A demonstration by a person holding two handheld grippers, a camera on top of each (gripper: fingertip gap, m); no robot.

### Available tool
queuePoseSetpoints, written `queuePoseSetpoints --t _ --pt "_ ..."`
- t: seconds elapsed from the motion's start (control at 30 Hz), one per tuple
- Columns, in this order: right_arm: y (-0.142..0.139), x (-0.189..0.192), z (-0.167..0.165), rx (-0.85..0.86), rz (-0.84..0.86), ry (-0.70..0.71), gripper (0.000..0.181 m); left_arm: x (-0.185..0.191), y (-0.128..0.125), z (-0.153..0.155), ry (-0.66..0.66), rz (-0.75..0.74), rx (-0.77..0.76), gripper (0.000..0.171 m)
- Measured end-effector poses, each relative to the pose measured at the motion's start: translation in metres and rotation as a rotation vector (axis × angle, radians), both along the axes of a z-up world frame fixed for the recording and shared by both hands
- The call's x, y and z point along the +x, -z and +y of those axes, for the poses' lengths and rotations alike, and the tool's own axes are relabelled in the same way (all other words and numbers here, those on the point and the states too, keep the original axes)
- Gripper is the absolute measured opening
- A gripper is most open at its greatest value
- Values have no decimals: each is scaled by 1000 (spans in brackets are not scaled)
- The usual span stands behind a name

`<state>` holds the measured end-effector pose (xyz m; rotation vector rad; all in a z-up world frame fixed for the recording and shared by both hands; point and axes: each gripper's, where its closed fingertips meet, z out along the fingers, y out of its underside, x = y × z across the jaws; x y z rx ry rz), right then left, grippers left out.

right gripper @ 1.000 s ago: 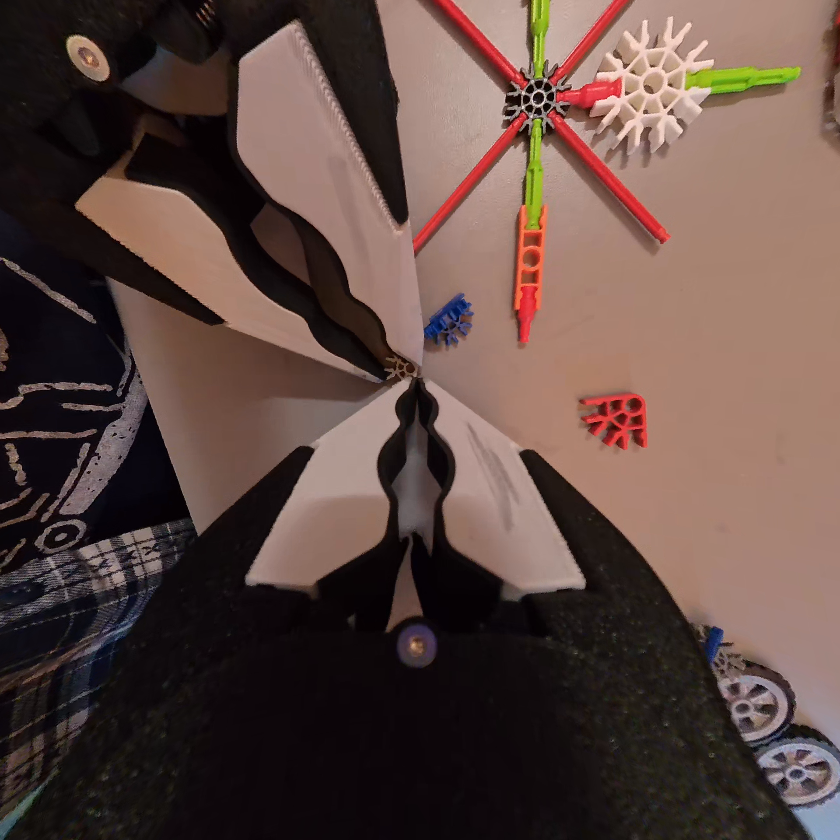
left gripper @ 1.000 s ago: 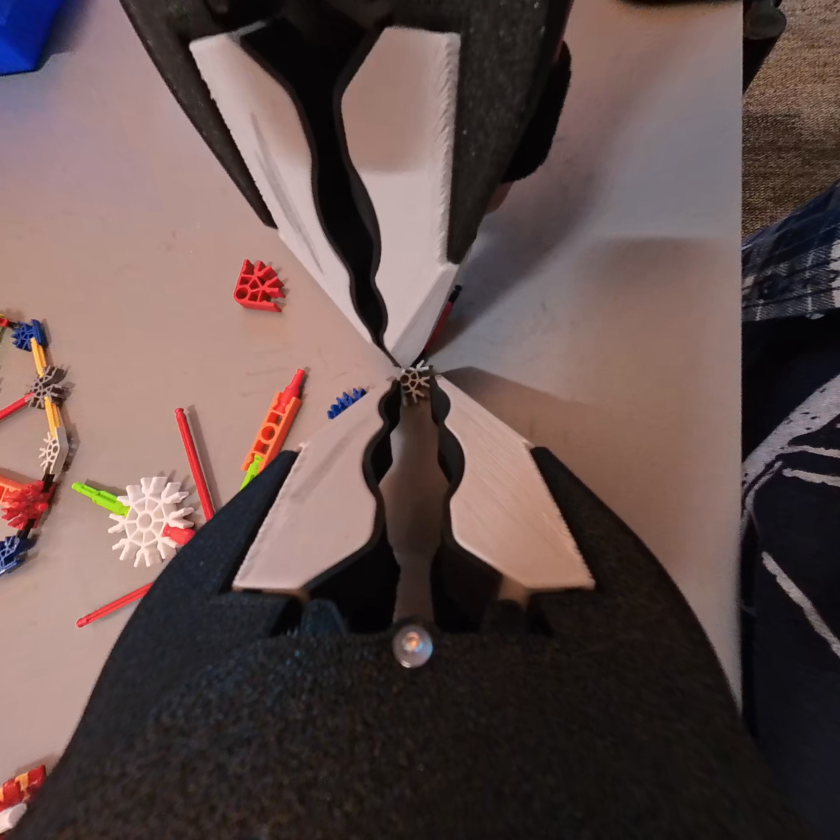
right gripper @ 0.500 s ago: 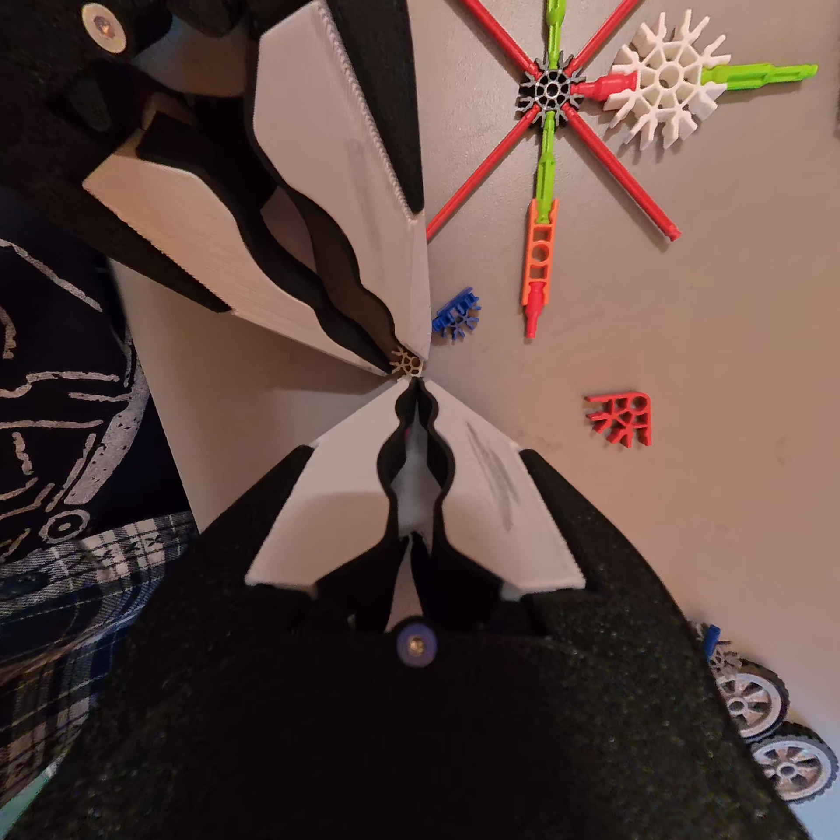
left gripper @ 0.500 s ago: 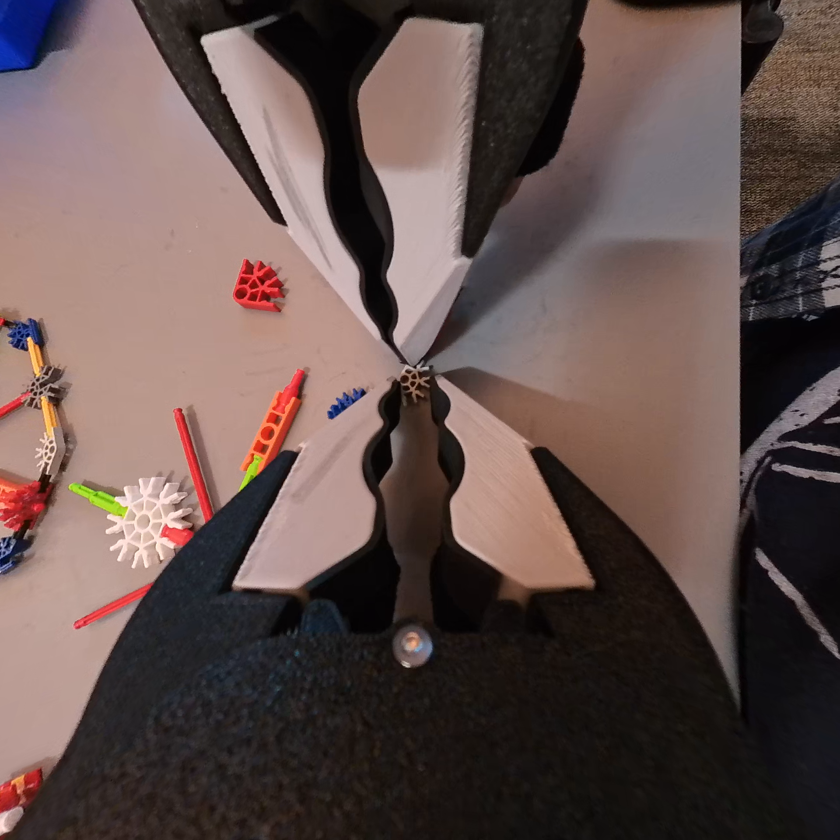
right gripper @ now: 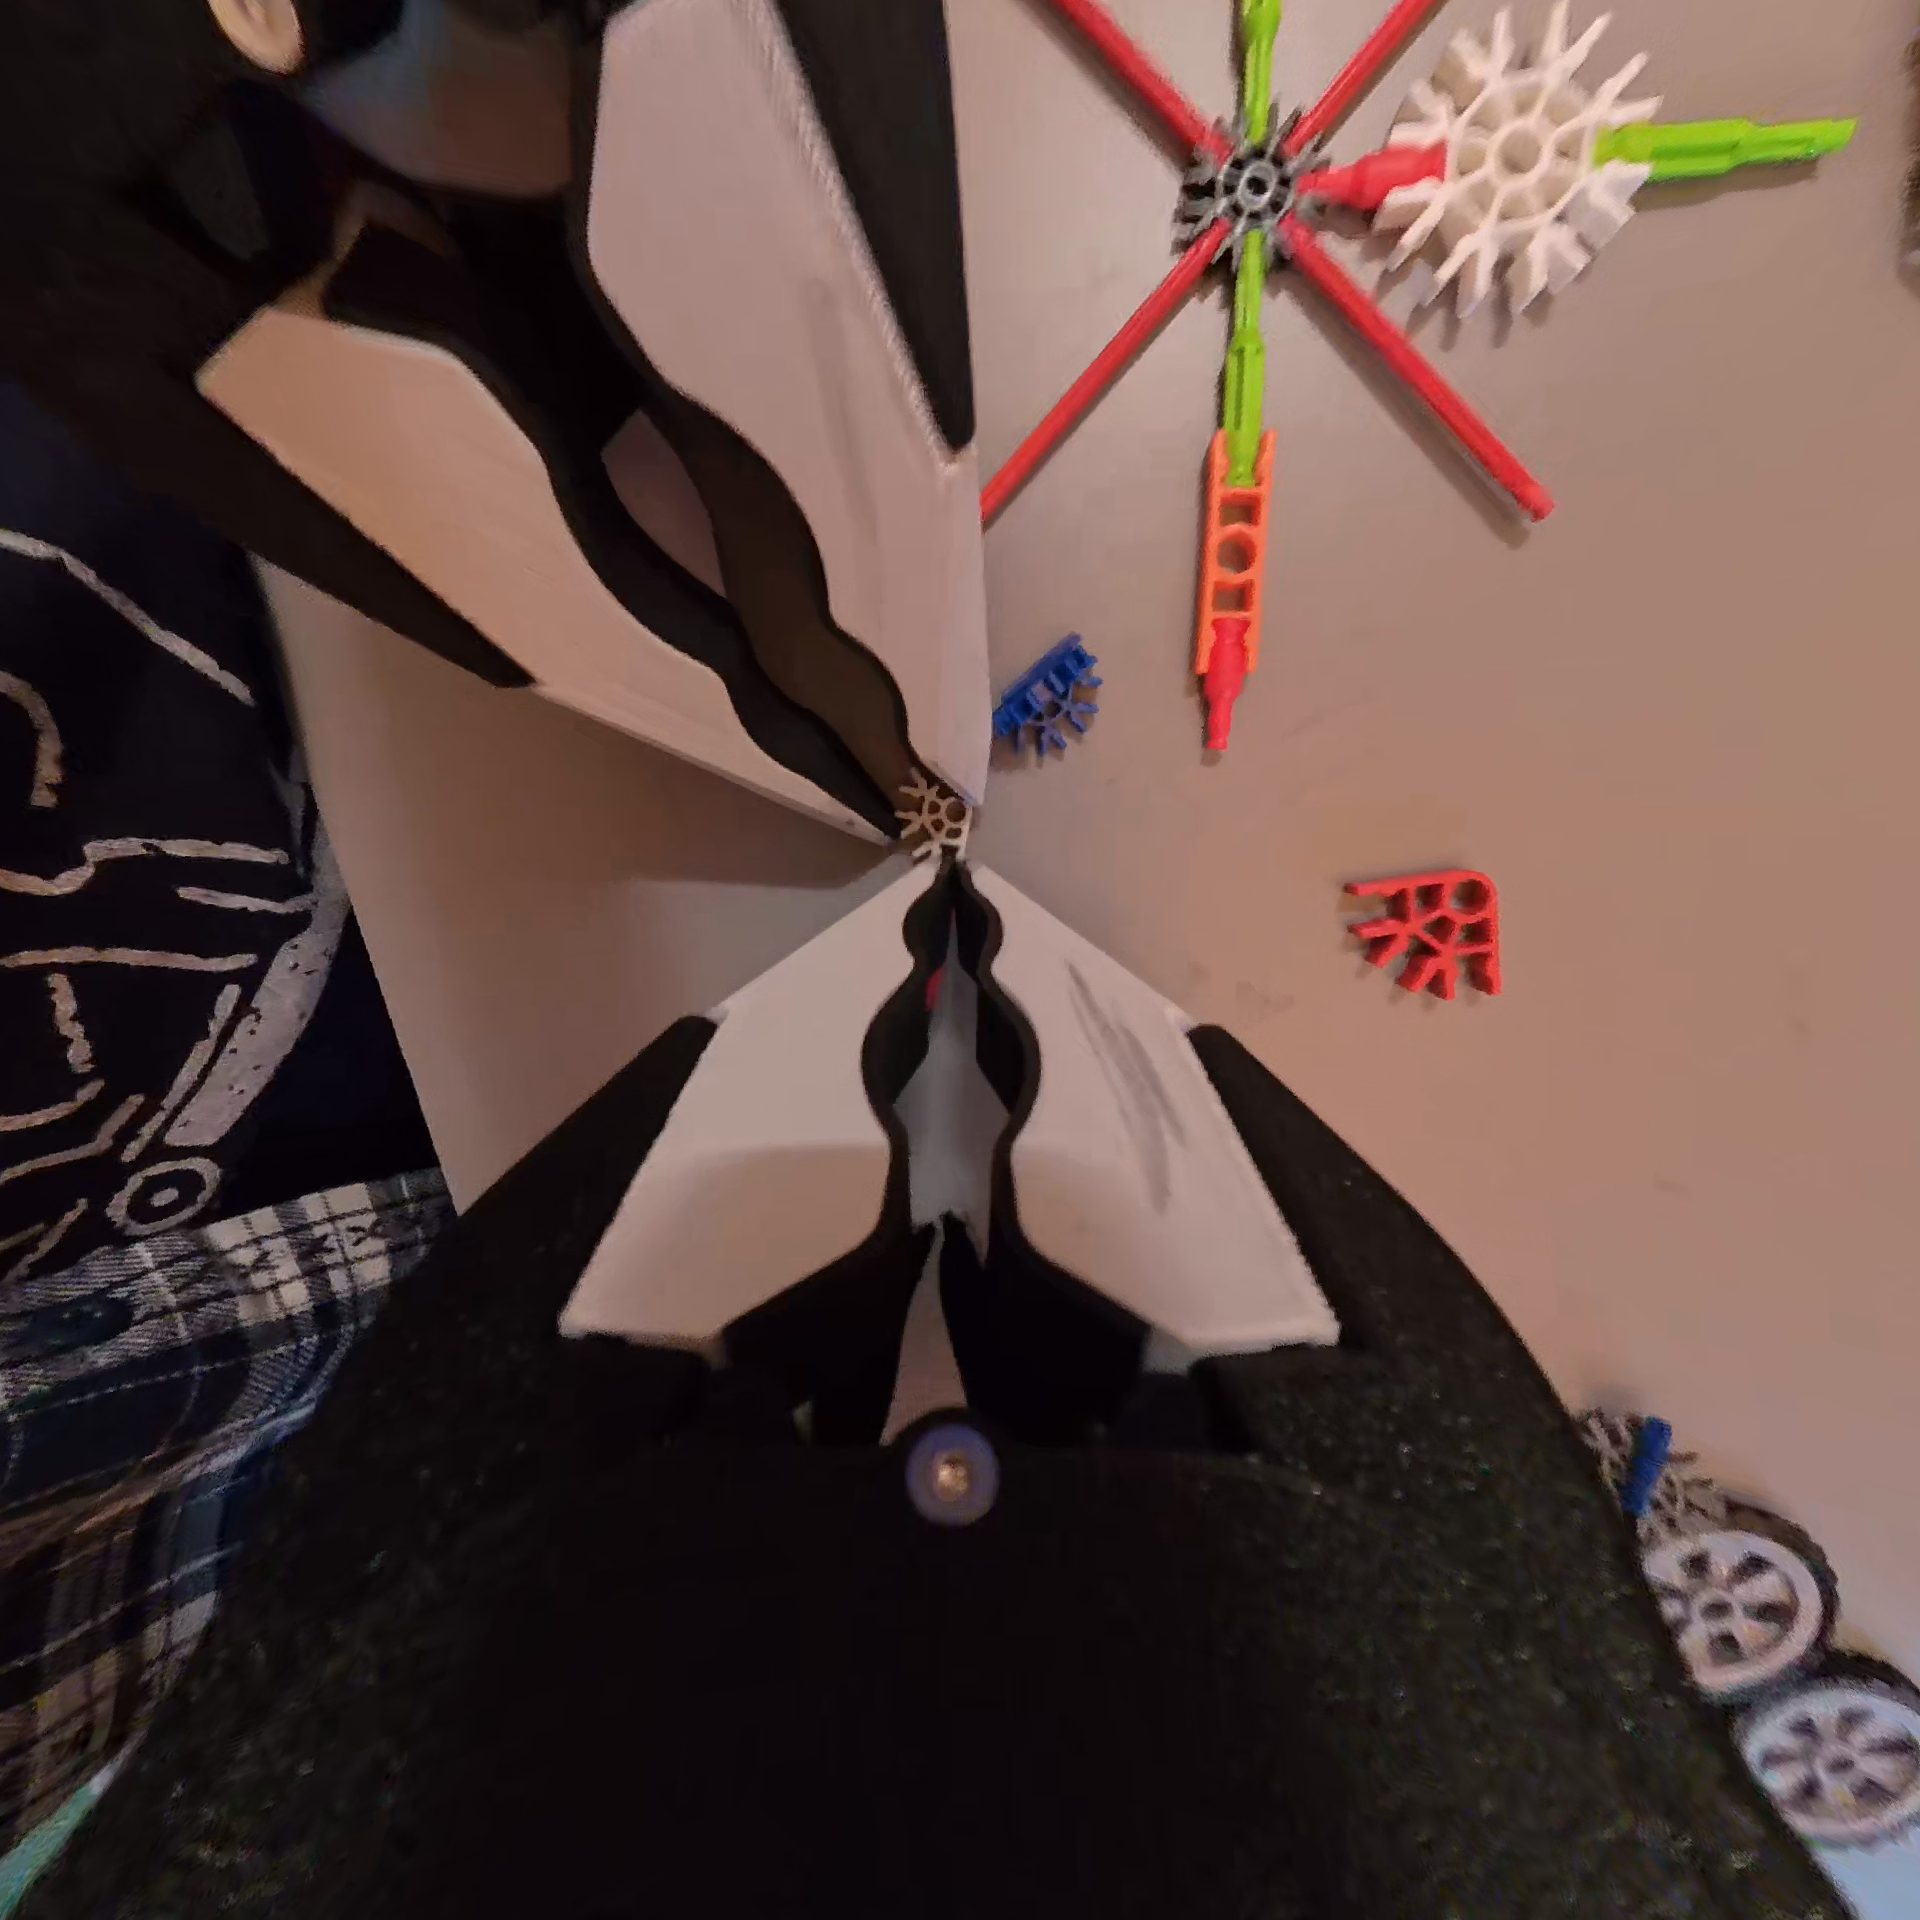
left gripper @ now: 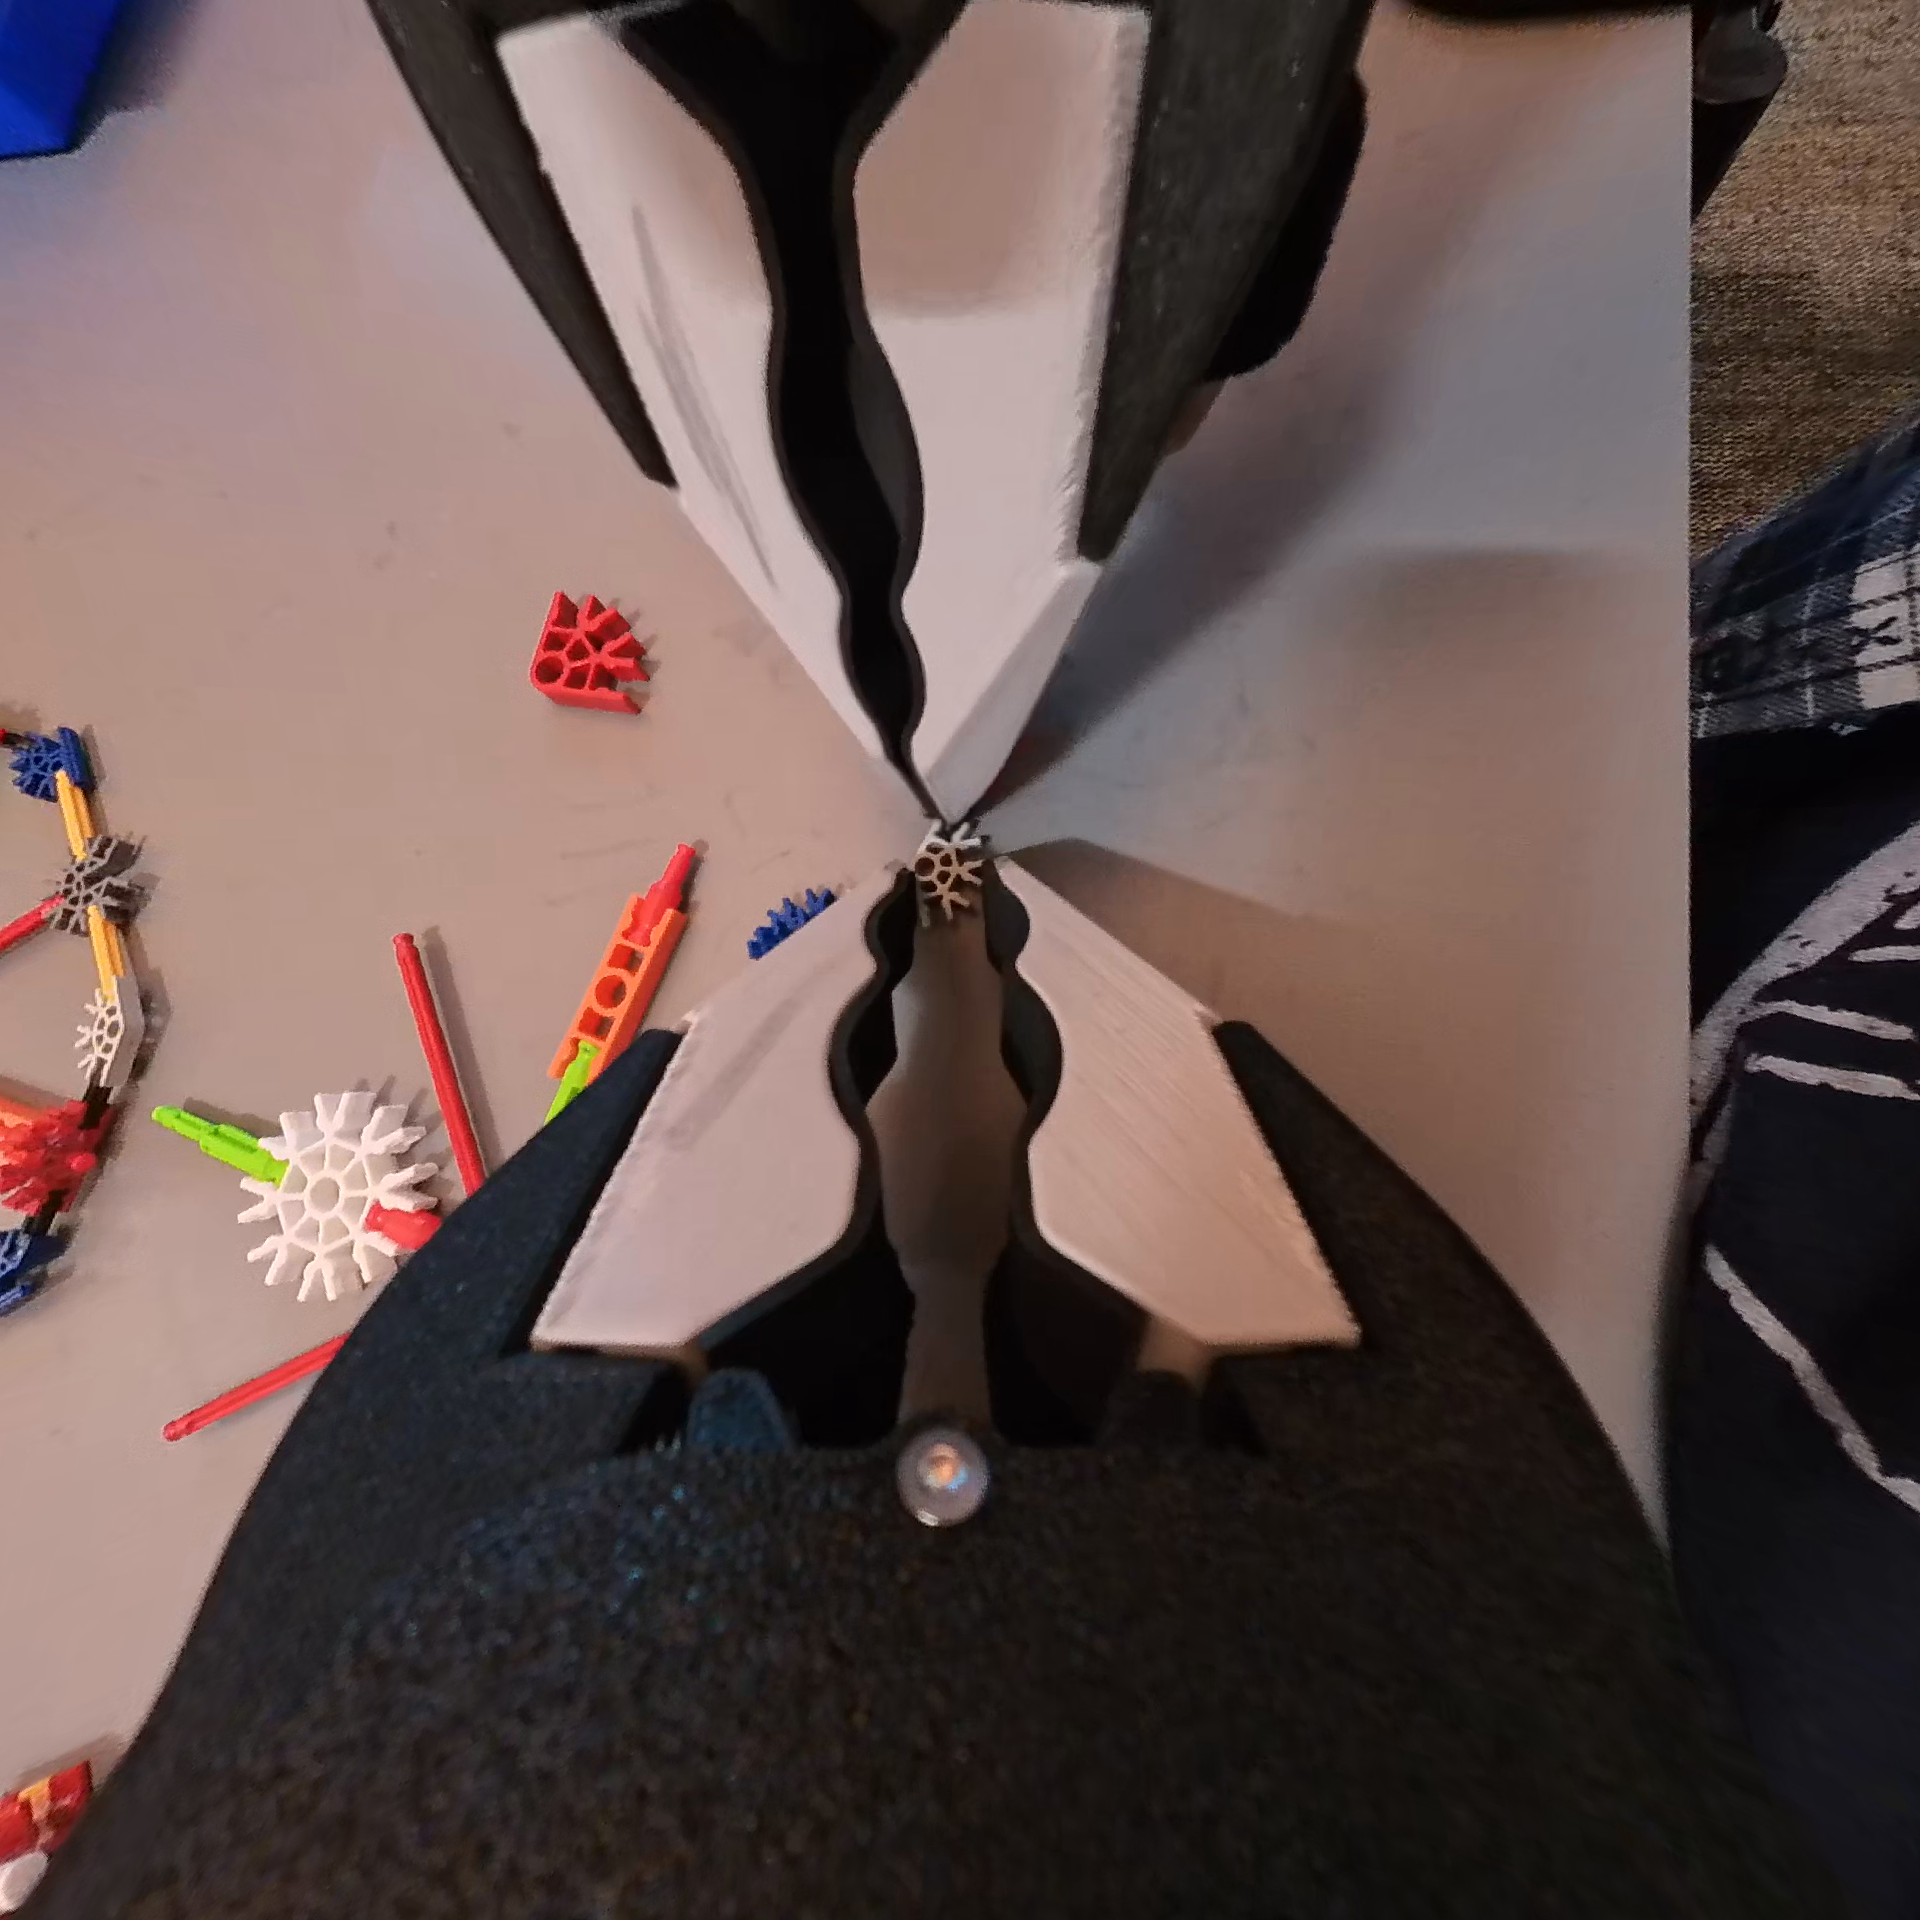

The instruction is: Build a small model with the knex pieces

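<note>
Connector (left gripper: 948, 871): small grey snowflake-shaped piece, pinched at the very tips of the left gripper (left gripper: 945, 894), held above the table (left gripper: 1351, 831) near its edge by the person's lap.
Left gripper: clenched on the connector; the piece stands out past the fingertips, its flat face toward this camera.
Right gripper (right gripper: 951, 883): fingers pressed together; a sliver of red rod (right gripper: 934, 985) shows in the slot between them, so it seems to be clamping that. Only this scrap of it is visible.
Key relation: the two grippers meet tip to tip, nose against nose. From the right gripper the connector (right gripper: 935, 816) lies straight ahead, touching or just off its tips; I cannot tell which. The rod's long axis appears to run along the right fingers, toward the connector's rim.
Nearer gripper: the left one has the connector; the right is just beside it.
Around them: a blue connector (right gripper: 1049, 696) just beside the tips; an orange piece (right gripper: 1231, 582) and a red connector (right gripper: 1429, 935) near; a white snowflake wheel (right gripper: 1507, 166) and a spoked red-and-green assembly (right gripper: 1252, 187) farther off; tyred wheels (right gripper: 1735, 1600) at the right view's lower corner.
</note>
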<state>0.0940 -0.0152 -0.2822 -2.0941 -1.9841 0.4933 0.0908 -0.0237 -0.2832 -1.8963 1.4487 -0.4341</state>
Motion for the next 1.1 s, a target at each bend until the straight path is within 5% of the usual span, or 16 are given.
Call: queuePoseSetpoints --t 1.1 --pt "1 -2 0 -27 -58 -24 0 -1 0 0 -1 2 4 12"
